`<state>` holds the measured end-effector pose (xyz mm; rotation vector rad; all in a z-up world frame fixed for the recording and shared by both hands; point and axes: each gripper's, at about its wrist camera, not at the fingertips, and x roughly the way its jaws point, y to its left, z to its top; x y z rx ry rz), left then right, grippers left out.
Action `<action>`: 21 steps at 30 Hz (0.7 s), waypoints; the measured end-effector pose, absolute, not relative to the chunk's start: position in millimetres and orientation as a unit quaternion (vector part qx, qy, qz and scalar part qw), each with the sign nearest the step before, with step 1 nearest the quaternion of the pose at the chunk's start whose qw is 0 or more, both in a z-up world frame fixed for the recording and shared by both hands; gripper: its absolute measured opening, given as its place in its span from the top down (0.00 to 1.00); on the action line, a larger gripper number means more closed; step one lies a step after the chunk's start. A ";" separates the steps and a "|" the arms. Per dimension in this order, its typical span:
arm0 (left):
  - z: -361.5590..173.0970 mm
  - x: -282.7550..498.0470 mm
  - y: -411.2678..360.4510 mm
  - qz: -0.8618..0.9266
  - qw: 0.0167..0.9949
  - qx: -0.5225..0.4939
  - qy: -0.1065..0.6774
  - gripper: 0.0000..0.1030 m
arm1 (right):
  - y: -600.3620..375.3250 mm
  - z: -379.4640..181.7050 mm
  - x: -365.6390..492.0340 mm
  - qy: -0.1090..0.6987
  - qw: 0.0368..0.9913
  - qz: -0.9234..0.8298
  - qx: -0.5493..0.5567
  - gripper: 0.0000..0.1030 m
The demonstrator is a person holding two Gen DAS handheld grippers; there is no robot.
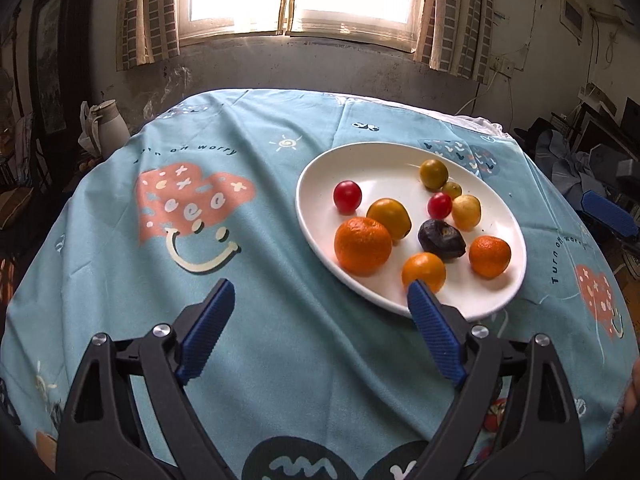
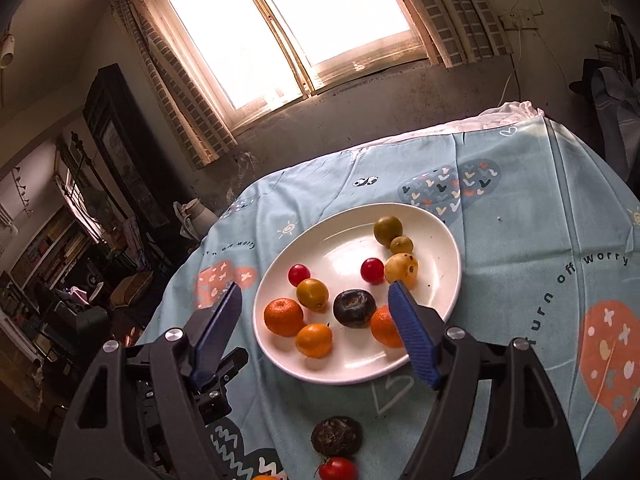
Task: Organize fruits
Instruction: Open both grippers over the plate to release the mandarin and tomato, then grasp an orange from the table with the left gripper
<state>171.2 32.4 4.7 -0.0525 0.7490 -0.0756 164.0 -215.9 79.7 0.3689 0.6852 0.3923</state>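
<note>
A white oval plate [image 1: 320,208] [image 2: 436,300] on the blue tablecloth holds several fruits: oranges [image 1: 362,246] [image 2: 283,317], red cherry tomatoes [image 1: 347,196] [image 2: 299,274], yellow-green fruits [image 1: 434,173] [image 2: 387,231] and a dark wrinkled fruit [image 1: 441,239] [image 2: 354,308]. My left gripper [image 1: 320,292] is open and empty, near the plate's front-left rim. My right gripper [image 2: 316,292] is open and empty, hovering above the plate's near side. On the cloth in front of the plate lie another dark fruit [image 2: 337,435] and a red tomato [image 2: 337,469].
The tablecloth [image 1: 200,280] covers a round table below a window. A white jug [image 1: 107,128] stands beyond the table's far left edge. Furniture and clutter surround the table. The other gripper's blue finger [image 1: 608,214] shows at the right edge.
</note>
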 end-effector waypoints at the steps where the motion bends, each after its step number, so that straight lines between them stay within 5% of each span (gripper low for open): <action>1: 4.9 164.3 32.5 -0.041 0.930 -0.025 0.364 0.13 | -217.7 76.1 152.7 0.328 0.908 0.192 0.175 0.26; 16: -17.3 42.4 -16.4 -0.146 0.920 0.116 0.344 0.10 | -272.0 36.9 96.0 0.344 0.902 0.139 0.220 0.21; 21: -19.7 44.4 -21.0 -0.151 0.915 0.127 0.352 0.02 | -274.9 34.9 95.4 0.350 0.898 0.138 0.228 0.20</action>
